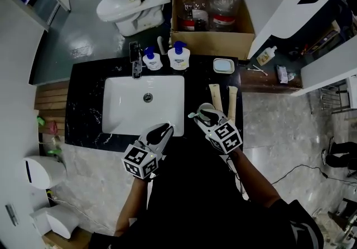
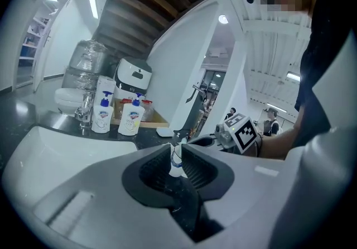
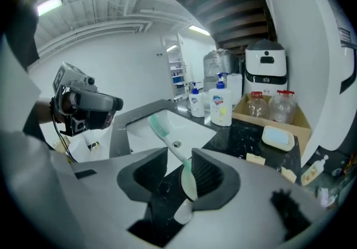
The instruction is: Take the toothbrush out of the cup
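Note:
A toothbrush point(image 3: 167, 136) with green bristles and a white-and-green handle lies between the jaws of my right gripper point(image 3: 179, 156). It leans on the right-hand pad, and the other pad stands well off it. Its head sticks out toward the sink, as the head view also shows for the toothbrush point(image 1: 193, 114) at the right gripper point(image 1: 205, 113). My left gripper point(image 1: 165, 129) hovers at the sink's front edge with its jaws close together. A small white and blue thing point(image 2: 175, 165) shows in the slit; I cannot tell whether it is gripped. No cup shows plainly.
The white sink point(image 1: 120, 108) is set in a black counter point(image 1: 83, 103). A tap point(image 1: 135, 63), two soap bottles point(image 1: 152, 59) point(image 1: 178, 56) and a soap dish point(image 1: 223, 66) line the back. Two beige packets point(image 1: 215, 94) lie at the right. A cardboard box point(image 1: 212, 36) and a toilet point(image 1: 125, 5) stand behind.

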Demonstrator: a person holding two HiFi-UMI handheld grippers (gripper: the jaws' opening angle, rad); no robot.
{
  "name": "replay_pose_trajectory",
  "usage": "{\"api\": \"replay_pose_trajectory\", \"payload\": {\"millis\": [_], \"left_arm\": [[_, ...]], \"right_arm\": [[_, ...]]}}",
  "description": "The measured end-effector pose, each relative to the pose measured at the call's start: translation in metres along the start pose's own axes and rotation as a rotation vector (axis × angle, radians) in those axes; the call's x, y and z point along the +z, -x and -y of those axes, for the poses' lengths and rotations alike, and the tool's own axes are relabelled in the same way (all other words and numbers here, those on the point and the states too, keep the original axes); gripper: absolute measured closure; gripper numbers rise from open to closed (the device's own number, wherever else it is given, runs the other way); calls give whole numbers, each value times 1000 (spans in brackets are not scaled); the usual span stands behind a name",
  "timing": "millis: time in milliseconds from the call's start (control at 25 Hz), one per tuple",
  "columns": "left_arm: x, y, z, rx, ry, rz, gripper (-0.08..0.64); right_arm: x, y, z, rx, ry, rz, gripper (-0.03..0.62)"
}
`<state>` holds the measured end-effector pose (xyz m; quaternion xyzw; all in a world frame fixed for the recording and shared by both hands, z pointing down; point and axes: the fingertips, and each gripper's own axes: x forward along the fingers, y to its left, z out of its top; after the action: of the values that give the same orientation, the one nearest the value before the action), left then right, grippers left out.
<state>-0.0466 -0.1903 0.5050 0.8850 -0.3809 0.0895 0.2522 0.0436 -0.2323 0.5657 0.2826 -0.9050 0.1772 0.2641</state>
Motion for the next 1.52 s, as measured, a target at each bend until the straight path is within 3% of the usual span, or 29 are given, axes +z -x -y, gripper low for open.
{"api": "replay_pose_trajectory", "payload": {"millis": [400,680,960,1320,1520], "left_arm": [[-4,3,-7,37,28,-6,494],[-8,6,-9,56,39,-9,494],[-8,-1,-7,48,38,-13,495],[-3,-6,-4,38,37,-3,502],[1,-9,-2,26,44,18,552]], "right_arm": [[-2,-14,-3,-5,116,-54,466],[-3,-15,-2,17,126,-47,480],[2,-5,18,-54,172,-15,532],[8,13,37,-76,62,52,555],[19,27,45,-100,28,104,555]]}}
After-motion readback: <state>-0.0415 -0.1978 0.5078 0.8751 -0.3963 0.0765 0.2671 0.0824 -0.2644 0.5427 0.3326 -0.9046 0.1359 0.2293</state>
